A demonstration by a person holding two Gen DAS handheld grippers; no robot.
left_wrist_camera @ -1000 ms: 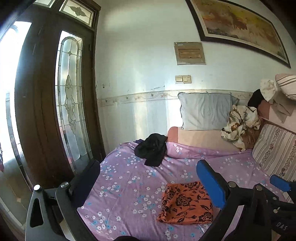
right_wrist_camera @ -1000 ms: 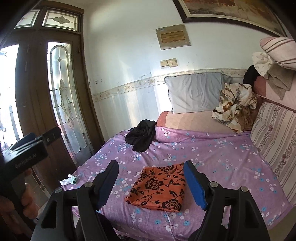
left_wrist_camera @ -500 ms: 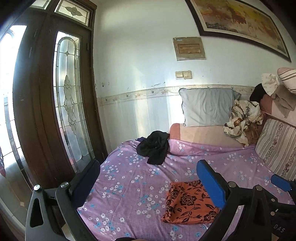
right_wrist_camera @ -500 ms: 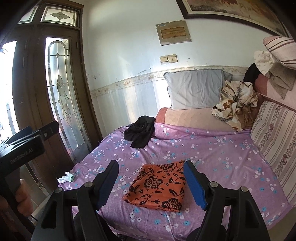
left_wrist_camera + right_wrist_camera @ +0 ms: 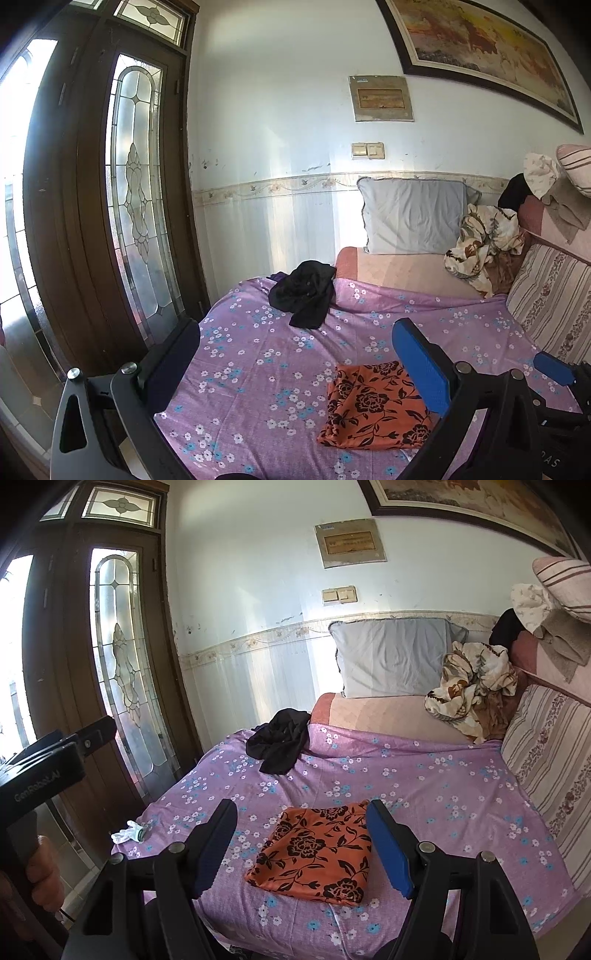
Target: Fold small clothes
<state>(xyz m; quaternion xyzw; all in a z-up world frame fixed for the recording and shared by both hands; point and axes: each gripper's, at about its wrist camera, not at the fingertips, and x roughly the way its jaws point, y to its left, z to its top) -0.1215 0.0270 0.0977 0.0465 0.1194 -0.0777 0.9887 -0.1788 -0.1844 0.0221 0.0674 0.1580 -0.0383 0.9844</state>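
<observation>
A folded orange cloth with black flowers lies flat on the purple floral bedsheet, near the front edge. A crumpled black garment lies farther back, by the bed's head. My left gripper hovers open above the sheet, left of the orange cloth, with nothing between its fingers. My right gripper hangs open in front of the orange cloth and is apart from it. In the right wrist view a hand holds the left gripper's body at the far left.
A grey pillow leans on the back wall. A crumpled cream floral cloth and striped cushions fill the right side. A small white item lies at the sheet's left edge. A wooden glass door stands left.
Both views have drifted only slightly. The orange cloth and the black garment lie as before, and both grippers remain open.
</observation>
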